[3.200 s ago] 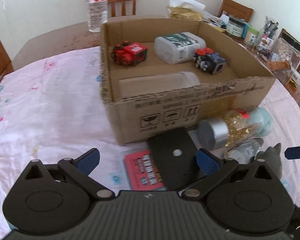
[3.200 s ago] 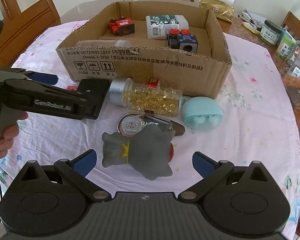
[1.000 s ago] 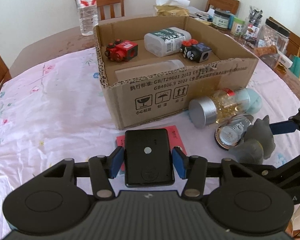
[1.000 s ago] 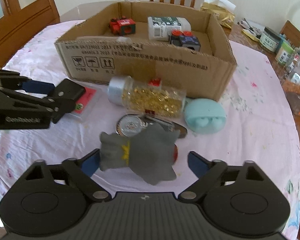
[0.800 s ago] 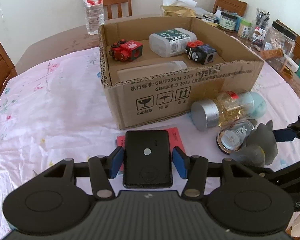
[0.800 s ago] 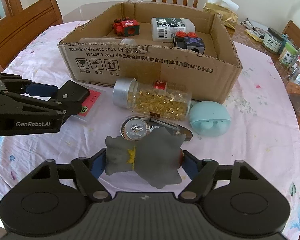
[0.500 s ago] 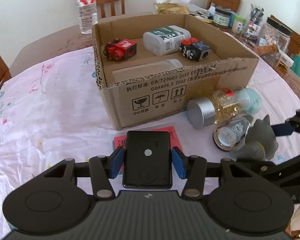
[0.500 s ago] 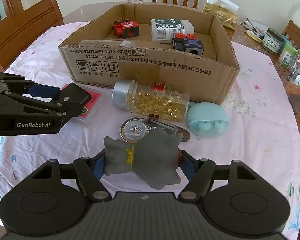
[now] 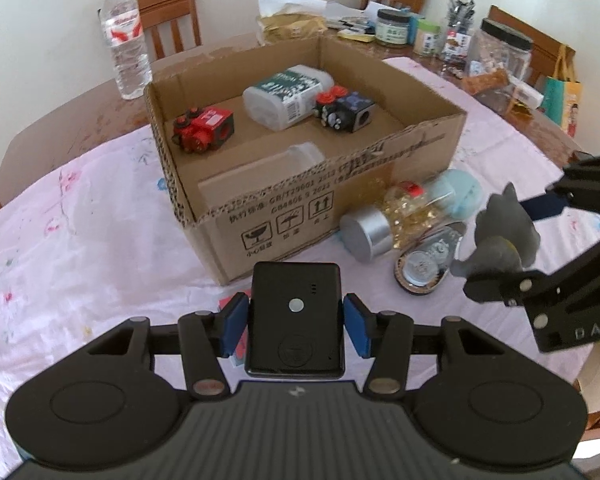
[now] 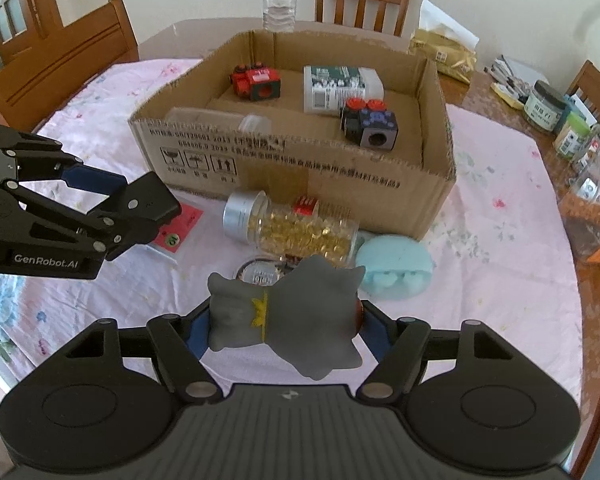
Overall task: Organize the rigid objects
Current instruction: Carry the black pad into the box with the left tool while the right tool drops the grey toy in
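Left wrist view: my left tongs (image 9: 296,322) gripped a black device (image 9: 296,312), my right tongs (image 10: 278,326) a grey figure (image 10: 288,316); both items hung short of the cardboard box (image 9: 340,196) at twelve o'clock, four items inside, three left on the surface (image 9: 80,240).

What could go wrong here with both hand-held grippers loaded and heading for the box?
1. The left hand-held gripper pinches the black device only at its side edges; it could slip.
2. The grey toy in the right hand-held gripper looks lopsided and may twist out.
3. Either load could clip the cardboard box front wall or the capsule bottle.
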{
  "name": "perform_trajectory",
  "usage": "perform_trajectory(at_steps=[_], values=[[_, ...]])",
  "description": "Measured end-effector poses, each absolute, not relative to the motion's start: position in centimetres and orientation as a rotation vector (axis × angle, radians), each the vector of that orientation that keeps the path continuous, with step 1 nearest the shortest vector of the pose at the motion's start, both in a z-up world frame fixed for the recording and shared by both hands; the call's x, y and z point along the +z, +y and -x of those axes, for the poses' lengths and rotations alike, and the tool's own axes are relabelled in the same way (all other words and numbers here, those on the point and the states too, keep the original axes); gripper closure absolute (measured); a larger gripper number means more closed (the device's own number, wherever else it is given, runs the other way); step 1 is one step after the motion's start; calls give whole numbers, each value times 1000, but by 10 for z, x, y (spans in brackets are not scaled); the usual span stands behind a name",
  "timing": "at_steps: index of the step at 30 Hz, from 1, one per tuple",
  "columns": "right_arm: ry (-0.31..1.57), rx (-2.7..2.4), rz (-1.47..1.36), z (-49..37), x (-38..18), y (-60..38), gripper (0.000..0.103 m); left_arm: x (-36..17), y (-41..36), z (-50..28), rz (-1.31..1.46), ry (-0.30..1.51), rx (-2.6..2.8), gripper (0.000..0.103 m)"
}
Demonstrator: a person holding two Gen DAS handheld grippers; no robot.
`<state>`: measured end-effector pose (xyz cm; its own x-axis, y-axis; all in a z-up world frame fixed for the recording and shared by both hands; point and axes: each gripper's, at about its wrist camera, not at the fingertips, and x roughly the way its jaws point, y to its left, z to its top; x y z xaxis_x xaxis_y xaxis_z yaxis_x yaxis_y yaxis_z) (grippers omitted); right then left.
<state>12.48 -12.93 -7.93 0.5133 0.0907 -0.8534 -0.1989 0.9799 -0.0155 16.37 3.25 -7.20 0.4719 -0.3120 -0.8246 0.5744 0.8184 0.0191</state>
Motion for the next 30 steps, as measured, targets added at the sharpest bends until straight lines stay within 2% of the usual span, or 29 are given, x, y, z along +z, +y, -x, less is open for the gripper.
perform_trajectory(at_steps=[13, 19, 21, 23, 30], values=[[873, 185, 124, -172, -20, -149, 26, -20, 34, -168, -320, 890, -615, 52], [845, 155, 92, -213, -18, -157, 25, 1, 27, -183, -318, 842, -610, 52], [851, 156, 86, -222, -22, -158, 20, 6, 25, -189, -319, 824, -602, 52], [870, 151, 82, -229, -26, -159, 0, 10, 24, -197, -317, 809, -593, 52], [864, 129, 37, -208, -21, -165, 0, 11, 17, -228, -322, 788, -569, 52]])
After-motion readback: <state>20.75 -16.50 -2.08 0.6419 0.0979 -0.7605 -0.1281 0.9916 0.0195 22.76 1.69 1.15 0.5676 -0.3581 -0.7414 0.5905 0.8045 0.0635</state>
